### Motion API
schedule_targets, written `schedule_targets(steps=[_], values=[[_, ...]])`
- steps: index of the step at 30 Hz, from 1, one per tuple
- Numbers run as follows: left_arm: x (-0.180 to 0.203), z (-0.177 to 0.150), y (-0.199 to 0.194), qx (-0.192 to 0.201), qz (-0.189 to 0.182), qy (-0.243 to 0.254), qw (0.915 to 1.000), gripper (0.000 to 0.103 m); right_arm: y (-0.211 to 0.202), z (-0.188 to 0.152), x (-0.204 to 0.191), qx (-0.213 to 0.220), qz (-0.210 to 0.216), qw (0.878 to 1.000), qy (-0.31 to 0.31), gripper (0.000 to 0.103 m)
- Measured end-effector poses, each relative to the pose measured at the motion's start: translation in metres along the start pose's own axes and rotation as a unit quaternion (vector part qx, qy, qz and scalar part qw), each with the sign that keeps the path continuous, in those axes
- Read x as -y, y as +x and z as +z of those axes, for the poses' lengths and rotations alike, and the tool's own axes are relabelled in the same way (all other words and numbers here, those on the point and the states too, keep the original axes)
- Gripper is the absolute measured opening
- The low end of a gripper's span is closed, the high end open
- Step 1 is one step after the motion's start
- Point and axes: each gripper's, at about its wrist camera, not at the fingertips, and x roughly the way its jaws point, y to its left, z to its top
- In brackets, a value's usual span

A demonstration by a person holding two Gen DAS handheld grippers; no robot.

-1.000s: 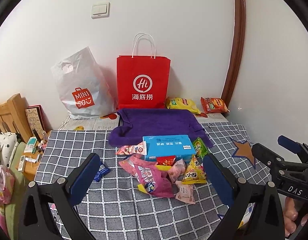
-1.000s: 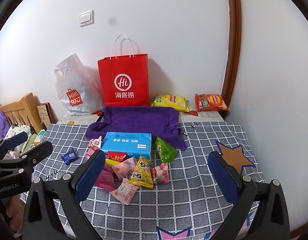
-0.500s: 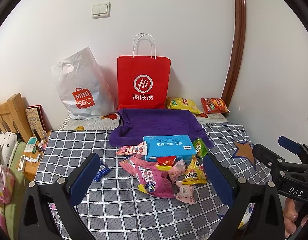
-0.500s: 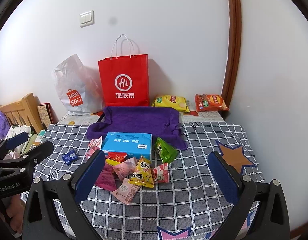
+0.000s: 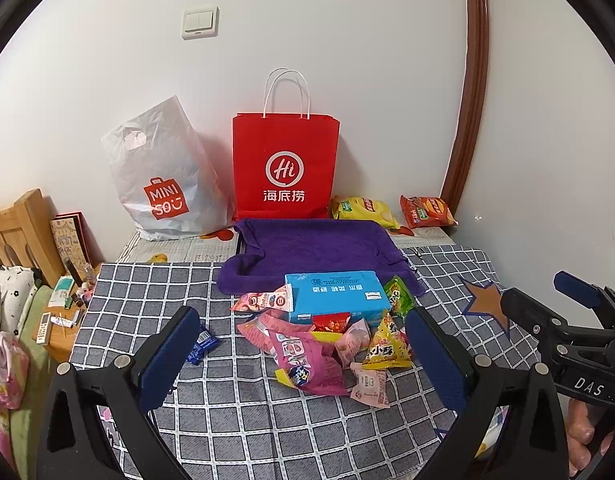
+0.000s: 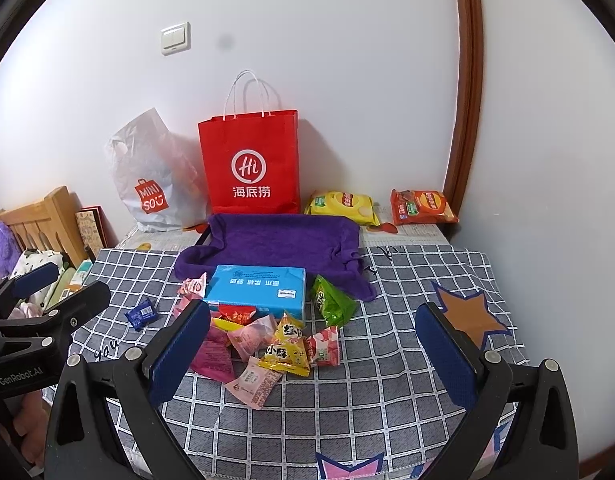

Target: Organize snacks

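A pile of small snack packets (image 5: 331,344) lies on the checked cloth in front of a blue box (image 5: 336,293). The pile also shows in the right wrist view (image 6: 267,344), with the blue box (image 6: 259,289) behind it. A green packet (image 6: 330,300) lies right of the box. A small blue packet (image 5: 201,345) lies apart at the left. My left gripper (image 5: 303,356) is open and empty, held above the near side of the pile. My right gripper (image 6: 313,356) is open and empty, also short of the pile.
A purple towel (image 5: 315,250) lies behind the box. A red paper bag (image 5: 285,168) and a white plastic bag (image 5: 163,176) stand against the wall. Yellow (image 5: 363,210) and orange (image 5: 427,211) chip bags lie at the back right. A wooden bed frame (image 5: 19,232) is left.
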Motion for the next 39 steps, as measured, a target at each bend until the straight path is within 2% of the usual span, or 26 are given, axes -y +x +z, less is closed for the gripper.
schedule_targets(steps=[12,25,34,39], values=[[-0.003,0.000,0.002,-0.003,-0.006,-0.003,1.0000,0.103,0.003,-0.001,-0.002,-0.004,-0.002,1.000,0.000,0.102],[-0.007,-0.007,0.021,-0.013,-0.021,-0.003,0.9997,0.103,0.030,-0.006,-0.004,-0.025,-0.004,1.000,-0.003,0.102],[-0.013,-0.011,0.049,-0.028,-0.021,-0.003,0.9994,0.103,0.072,-0.016,0.001,-0.068,-0.008,0.998,0.003,0.102],[-0.022,-0.016,0.074,-0.046,-0.020,-0.011,0.9987,0.103,0.104,-0.027,0.007,-0.104,-0.031,0.994,0.004,0.102]])
